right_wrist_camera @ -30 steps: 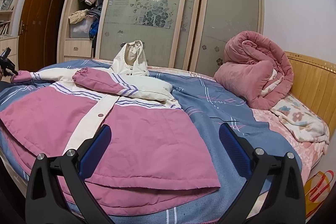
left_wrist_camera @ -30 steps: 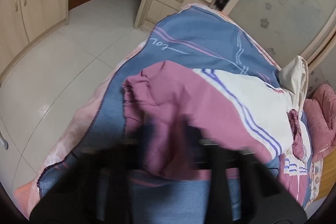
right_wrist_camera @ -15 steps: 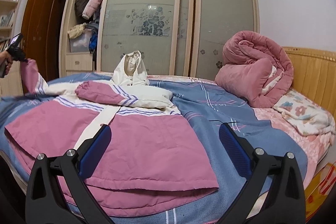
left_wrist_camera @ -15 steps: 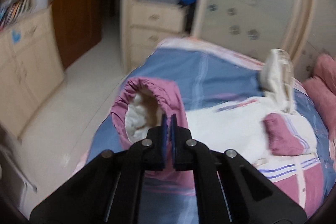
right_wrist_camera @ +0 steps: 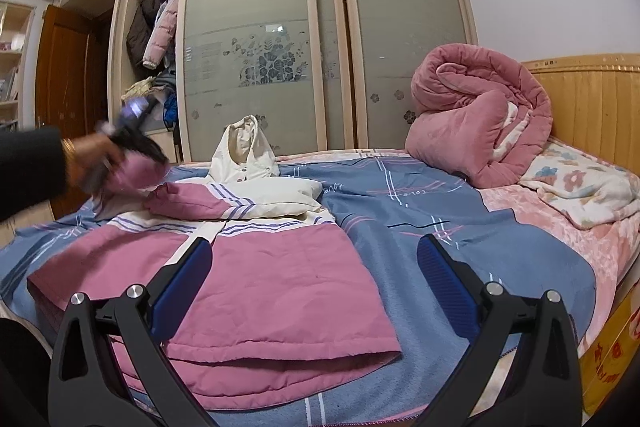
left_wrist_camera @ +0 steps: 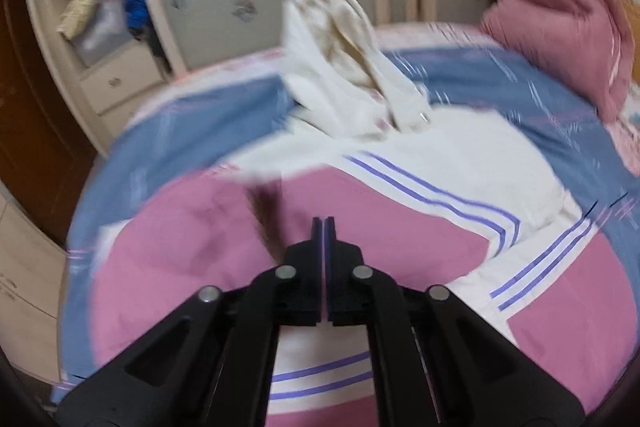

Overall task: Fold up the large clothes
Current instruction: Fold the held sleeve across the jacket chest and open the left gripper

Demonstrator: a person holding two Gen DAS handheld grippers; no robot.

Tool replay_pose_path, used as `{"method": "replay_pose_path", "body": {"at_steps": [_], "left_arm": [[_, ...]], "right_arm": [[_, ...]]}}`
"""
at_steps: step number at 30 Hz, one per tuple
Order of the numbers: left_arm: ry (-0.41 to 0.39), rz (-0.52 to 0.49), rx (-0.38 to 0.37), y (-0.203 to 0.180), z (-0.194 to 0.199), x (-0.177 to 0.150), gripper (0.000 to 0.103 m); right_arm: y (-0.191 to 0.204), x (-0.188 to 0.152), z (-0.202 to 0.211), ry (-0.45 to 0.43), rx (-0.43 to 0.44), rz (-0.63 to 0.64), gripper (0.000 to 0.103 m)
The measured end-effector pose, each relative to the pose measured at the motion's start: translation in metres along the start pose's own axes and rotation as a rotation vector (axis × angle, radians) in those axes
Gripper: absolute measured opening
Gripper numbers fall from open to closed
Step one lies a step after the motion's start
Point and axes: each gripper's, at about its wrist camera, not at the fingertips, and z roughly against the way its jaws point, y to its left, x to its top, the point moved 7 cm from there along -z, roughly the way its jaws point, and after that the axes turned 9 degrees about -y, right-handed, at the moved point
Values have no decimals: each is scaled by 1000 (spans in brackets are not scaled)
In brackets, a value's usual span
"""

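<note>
A pink and cream hooded jacket (right_wrist_camera: 260, 279) lies flat on the blue bed sheet (right_wrist_camera: 420, 211), hood (right_wrist_camera: 244, 155) toward the wardrobe. One sleeve (right_wrist_camera: 192, 201) is folded across its chest. My left gripper (left_wrist_camera: 323, 223) is shut on the other pink sleeve (left_wrist_camera: 180, 247) and holds it above the jacket's body (left_wrist_camera: 440, 155). In the right wrist view a hand in a dark sleeve carries that gripper (right_wrist_camera: 136, 123) at the far left, the cuff (right_wrist_camera: 138, 173) hanging under it. My right gripper (right_wrist_camera: 314, 245) is open over the jacket's hem, nothing between its fingers.
A rolled pink quilt (right_wrist_camera: 476, 131) and a floral blanket (right_wrist_camera: 580, 187) lie by the wooden headboard (right_wrist_camera: 592, 107). A sliding-door wardrobe (right_wrist_camera: 260, 47) stands behind the bed, with drawers (left_wrist_camera: 116, 83) and hanging clothes at its open left end.
My left gripper has closed on the sleeve cuff, lifted it and swung it from the bed's edge over the jacket. The right gripper has shifted slightly and stays open.
</note>
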Motion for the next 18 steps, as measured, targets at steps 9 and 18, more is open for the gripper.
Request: {"method": "replay_pose_path", "body": {"at_steps": [9, 18], "left_arm": [[-45, -16, 0, -45, 0, -48, 80], [-465, 194, 101, 24, 256, -134, 101]], "right_arm": [[-11, 1, 2, -1, -1, -45, 102], [-2, 1, -2, -2, 4, -24, 102]]}}
